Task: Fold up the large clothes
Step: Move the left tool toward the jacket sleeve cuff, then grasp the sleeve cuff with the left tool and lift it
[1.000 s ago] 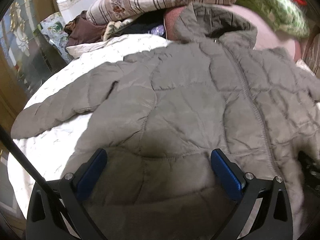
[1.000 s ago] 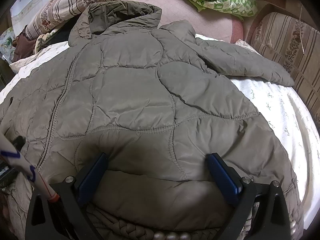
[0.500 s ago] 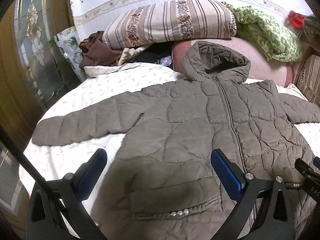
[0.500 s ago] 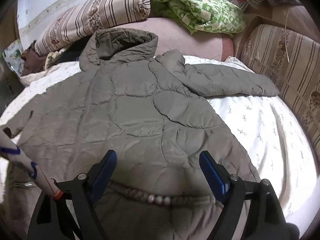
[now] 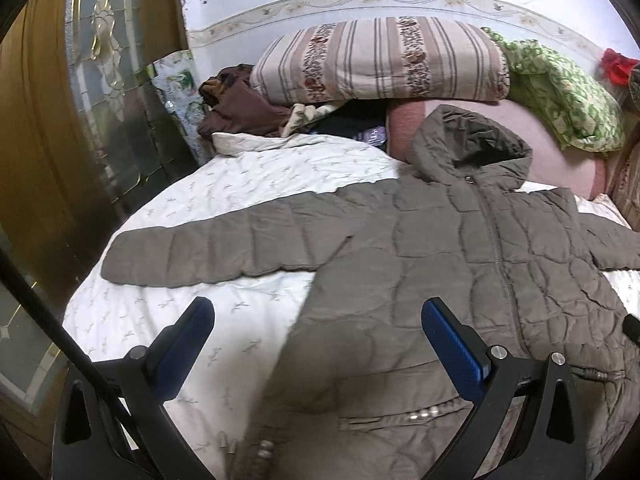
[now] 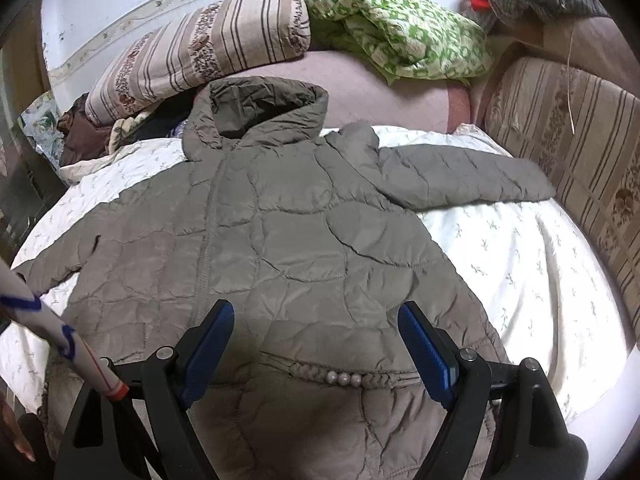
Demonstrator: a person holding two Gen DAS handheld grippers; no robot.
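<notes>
Left wrist view: your left claw point(image 5: 316, 344) hangs released above the bed point(image 5: 256, 184), nothing between its blue pads. The jacket point(image 5: 440, 264) lies flat, zipped front up, on the white sheet, filling the view from the centre out to 3 o'clock. Its hood point(image 5: 468, 140) points to 12 o'clock, and one sleeve point(image 5: 224, 248) stretches straight out toward 9 o'clock. At 12 o'clock a striped pillow point(image 5: 380, 60) rests against the wall, with a green quilt point(image 5: 560, 96) at 2 o'clock.

Right wrist view: your right claw point(image 6: 316, 344) is also released, its pads apart and clear of the fabric, above the jacket's hem. The jacket point(image 6: 304, 248) spreads across the middle of the view, hood point(image 6: 260, 108) at 12 o'clock. The other sleeve point(image 6: 460, 176) reaches toward 2 o'clock, ending near a striped cushion point(image 6: 572, 148) at 3 o'clock.
</notes>
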